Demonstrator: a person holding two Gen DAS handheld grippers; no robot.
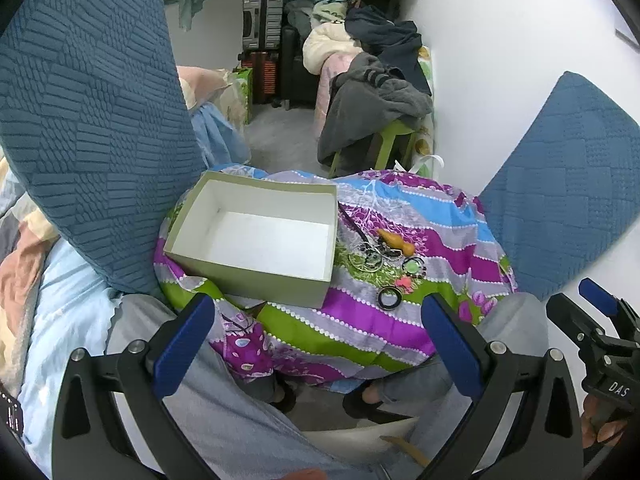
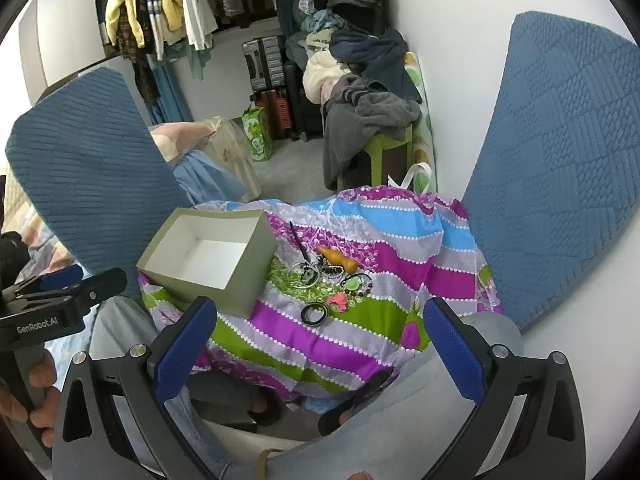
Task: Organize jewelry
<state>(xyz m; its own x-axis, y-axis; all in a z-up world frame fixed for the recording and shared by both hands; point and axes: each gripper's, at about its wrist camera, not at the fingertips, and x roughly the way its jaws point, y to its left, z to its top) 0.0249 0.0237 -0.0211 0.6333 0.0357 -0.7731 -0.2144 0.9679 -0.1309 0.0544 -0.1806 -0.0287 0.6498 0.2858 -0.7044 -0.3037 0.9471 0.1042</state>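
1. The left gripper hovers above the near edge of the surface, fingers spread wide and holding nothing.
2. The right gripper hovers beside it, fingers likewise released.
3. The open grey-green cardboard box with white interior stands on the left part of the surface draped in a purple, green and blue patterned cloth.
4. The tangled pile of rings, beads and pendants lies just right of the box, with a black ring apart toward the near edge.
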